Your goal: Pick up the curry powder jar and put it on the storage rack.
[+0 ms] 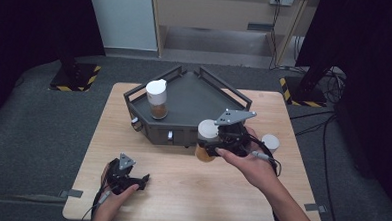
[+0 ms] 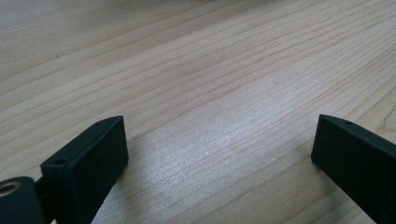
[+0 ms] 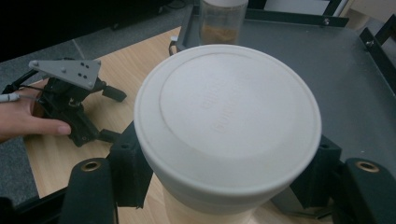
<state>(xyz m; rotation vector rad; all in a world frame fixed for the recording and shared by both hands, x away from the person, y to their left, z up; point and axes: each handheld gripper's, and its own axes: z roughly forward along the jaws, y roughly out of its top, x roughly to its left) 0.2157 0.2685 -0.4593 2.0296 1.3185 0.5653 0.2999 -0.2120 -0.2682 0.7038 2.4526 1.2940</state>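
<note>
Jar [image 1: 206, 141] with a white lid is held in the right tongs [image 1: 213, 146], clamped by its neck just below the lid, above the desk [image 1: 190, 190] and just in front of the dark tray [image 1: 194, 98]; in the right gripper view the lid [image 3: 227, 119] sits between the two black jaws, which press on either side. The likely step is placing this jar on the tray beside the second jar [image 1: 157, 100], which stands upright near the tray's left corner. To do it well: keep the jar upright, lift it high enough for its base to pass over the tray's front wall and raised rails, move it over a bare part of the tray floor well apart from the second jar, lower until the base rests flat, then release. Left tongs [image 1: 131, 180] rest on the desk near its front left edge, jaws standing wide with nothing between them. Appearance: the held jar has a broad, round white lid with faint embossed lettering and a pale, amber-tinted body; its contents cannot be told. A small white object [image 1: 270, 143] stands on the desk to the right
</note>
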